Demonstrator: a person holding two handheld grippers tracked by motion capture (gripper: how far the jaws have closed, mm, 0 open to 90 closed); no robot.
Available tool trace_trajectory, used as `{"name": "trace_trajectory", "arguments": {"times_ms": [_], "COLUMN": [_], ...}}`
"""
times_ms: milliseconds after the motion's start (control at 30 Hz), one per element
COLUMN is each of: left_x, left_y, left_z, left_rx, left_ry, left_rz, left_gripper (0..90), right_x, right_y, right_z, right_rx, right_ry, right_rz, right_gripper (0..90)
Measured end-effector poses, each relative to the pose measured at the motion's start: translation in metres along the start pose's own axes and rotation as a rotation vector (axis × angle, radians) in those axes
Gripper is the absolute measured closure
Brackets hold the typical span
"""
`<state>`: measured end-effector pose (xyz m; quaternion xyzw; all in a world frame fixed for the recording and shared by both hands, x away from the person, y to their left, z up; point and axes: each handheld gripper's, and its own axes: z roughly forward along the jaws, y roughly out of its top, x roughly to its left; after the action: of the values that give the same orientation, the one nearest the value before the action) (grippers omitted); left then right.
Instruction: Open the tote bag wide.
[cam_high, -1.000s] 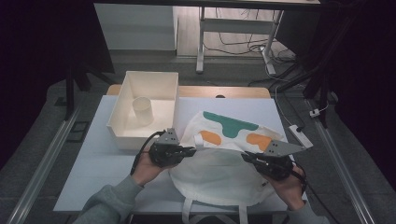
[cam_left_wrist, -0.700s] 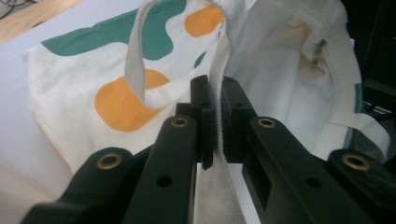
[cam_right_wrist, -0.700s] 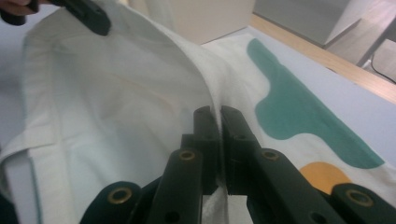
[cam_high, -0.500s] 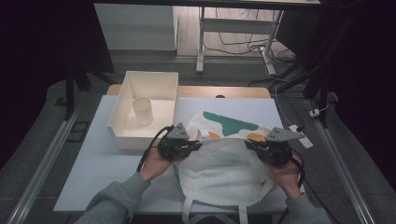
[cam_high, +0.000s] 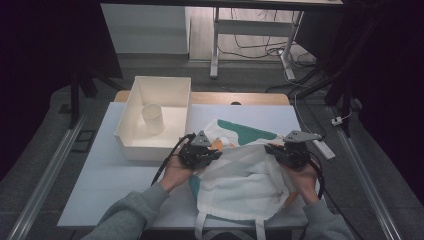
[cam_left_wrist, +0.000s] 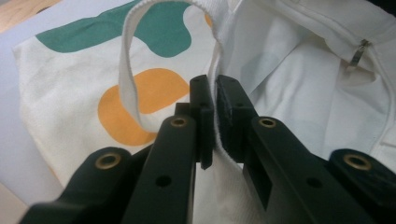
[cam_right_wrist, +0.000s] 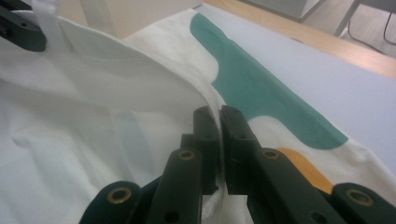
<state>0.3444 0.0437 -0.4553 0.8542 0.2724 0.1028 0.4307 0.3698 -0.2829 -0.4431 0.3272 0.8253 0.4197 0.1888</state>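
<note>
We logged the tote bag (cam_high: 245, 175) lying on the white table (cam_high: 105, 185), just right of the cream bin (cam_high: 131, 134), which held a pale cup (cam_high: 152, 118). The bag's upper layer was raised and folded toward the person, baring green and orange patches beneath. We saw the left gripper (cam_high: 206, 154) at the fold's left corner, its jaws clamped on the bag's edge beside the looping strap (cam_left_wrist: 125, 79). We saw the right gripper (cam_high: 281, 151) at the fold's right corner, jaws pinched on the bag's hem. In the left gripper view we noted a small metal zip pull (cam_left_wrist: 357, 50) on the inner fabric. Both forearms wore grey sleeves (cam_high: 132, 212).
</note>
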Motion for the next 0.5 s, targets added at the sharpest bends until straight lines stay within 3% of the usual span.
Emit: {"name": "trace_trajectory", "arguments": {"times_ms": [500], "left_x": [0.001], "left_y": [0.002], "left_z": [0.016], "left_rx": [0.02], "left_ry": [0.022], "left_rz": [0.0], "left_gripper": [84.3], "right_x": [-0.013], "right_y": [-0.001], "right_z": [0.011], "right_rx": [0.027], "right_ry": [-0.041], "right_rz": [0.019], "right_gripper": [85.1]}}
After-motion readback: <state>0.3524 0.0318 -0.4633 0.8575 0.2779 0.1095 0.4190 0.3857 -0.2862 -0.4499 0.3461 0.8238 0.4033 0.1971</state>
